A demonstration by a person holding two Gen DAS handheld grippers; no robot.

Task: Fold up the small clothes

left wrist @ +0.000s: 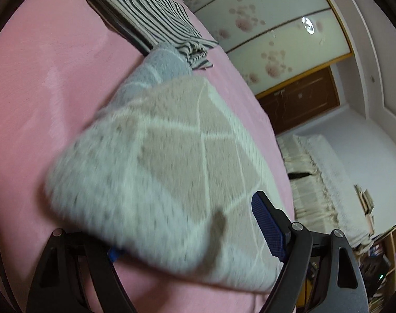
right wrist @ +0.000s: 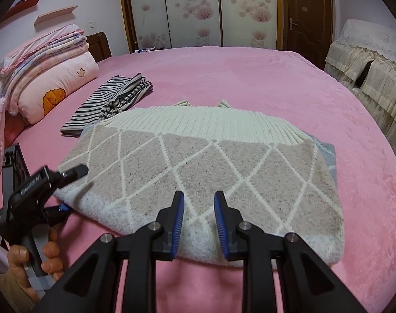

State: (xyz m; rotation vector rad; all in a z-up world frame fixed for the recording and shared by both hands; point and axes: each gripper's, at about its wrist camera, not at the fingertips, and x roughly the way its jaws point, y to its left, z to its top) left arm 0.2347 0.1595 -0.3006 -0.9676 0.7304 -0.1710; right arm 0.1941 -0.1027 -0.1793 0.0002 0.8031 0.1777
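A folded knit sweater (right wrist: 198, 172), beige with white diamond lines and a cream ribbed band, lies on the pink bed (right wrist: 250, 78). In the left wrist view the sweater (left wrist: 158, 161) looks blurred and fills the middle. My left gripper (left wrist: 190, 237) is open at the sweater's left corner, one blue pad (left wrist: 267, 224) over the knit and the other finger under the edge. It also shows in the right wrist view (right wrist: 67, 190). My right gripper (right wrist: 199, 224) is open and empty just above the sweater's near edge.
A folded black-and-white striped garment (right wrist: 111, 99) lies beyond the sweater, also in the left wrist view (left wrist: 151, 18). Stacked pink quilts and pillows (right wrist: 46, 78) sit at the left. A lace-covered sofa (right wrist: 367, 60) stands right of the bed. Wardrobe doors (right wrist: 198, 7) stand behind.
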